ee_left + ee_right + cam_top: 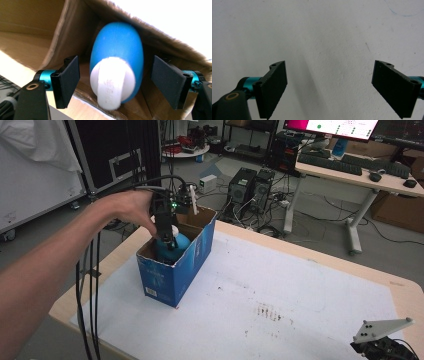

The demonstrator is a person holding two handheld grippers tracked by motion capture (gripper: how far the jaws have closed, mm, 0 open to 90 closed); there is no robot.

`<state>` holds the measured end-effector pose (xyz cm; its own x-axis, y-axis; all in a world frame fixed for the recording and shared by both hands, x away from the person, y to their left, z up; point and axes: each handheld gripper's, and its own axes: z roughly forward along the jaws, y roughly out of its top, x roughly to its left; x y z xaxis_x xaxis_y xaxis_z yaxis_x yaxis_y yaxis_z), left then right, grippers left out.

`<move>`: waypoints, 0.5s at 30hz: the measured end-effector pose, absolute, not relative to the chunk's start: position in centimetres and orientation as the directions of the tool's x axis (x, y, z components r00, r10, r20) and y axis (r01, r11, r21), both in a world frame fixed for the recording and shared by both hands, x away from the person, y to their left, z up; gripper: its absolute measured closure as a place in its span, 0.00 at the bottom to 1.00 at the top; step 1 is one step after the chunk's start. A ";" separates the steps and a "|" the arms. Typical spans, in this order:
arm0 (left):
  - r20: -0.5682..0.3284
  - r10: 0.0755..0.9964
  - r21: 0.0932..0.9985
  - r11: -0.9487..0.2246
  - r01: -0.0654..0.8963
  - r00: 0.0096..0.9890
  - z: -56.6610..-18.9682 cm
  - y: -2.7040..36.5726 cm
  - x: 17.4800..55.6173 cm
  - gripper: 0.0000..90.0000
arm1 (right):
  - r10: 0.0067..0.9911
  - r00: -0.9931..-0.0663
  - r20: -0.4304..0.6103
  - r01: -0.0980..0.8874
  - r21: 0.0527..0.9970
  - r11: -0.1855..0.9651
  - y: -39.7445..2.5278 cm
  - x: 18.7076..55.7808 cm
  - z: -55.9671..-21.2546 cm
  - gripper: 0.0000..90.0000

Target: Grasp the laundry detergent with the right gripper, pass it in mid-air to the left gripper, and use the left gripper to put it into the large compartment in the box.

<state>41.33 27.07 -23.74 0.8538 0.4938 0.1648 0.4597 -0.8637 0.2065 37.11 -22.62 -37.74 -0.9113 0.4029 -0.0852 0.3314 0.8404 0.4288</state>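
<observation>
Around us is a cluttered lab, with computer towers and cables on the floor beyond the table (350, 270), whose top is covered by a stained white sheet (300, 285). Near its left edge stands an open blue cardboard box (175, 265), and inside it a blue bottle with a white cap (116, 67). In the high view our left gripper (165, 235) reaches down into the box mouth from above, right over the bottle. In the left gripper view the bottle lies straight ahead between the two black jaws, cap end towards us and its long axis running away from the camera into the box, so we look almost down its length. The jaws stand wide apart, one on each side of the cap, with a clear gap to either side; they hold nothing yet. We judge that closing on it calls only for a slight push forward, the jaws shutting across the bottle's width near the cap. Our right gripper (329, 87) hangs over bare white sheet, jaws spread wide and empty, well apart from the box, so the left hand is plainly the nearer one
</observation>
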 end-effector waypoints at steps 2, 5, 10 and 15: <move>0.176 0.479 0.203 -0.872 0.444 0.860 -22.9 26.5 41.1 0.25 | 0.402 -0.912 -0.083 0.331 0.430 0.840 -22.6 37.1 -37.8 0.14; 0.193 0.457 0.212 -0.883 0.418 0.868 -21.8 25.6 40.9 0.25 | 0.404 -0.911 -0.085 0.332 0.430 0.840 -22.6 37.1 -37.7 0.14; 0.205 0.421 0.230 -0.898 0.374 0.884 -19.7 23.3 40.8 0.24 | 0.402 -0.912 -0.084 0.331 0.428 0.841 -22.5 37.1 -37.7 0.14; 0.220 0.365 0.245 -0.918 0.311 0.905 -17.9 20.1 41.3 0.22 | 0.403 -0.911 -0.088 0.331 0.428 0.841 -22.6 37.0 -37.6 0.14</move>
<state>41.28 20.09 -17.86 0.9047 0.3650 0.2196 0.3109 -0.9182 0.2454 36.96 -22.58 -37.58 -0.9108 0.4033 -0.0883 0.3308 0.8409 0.4284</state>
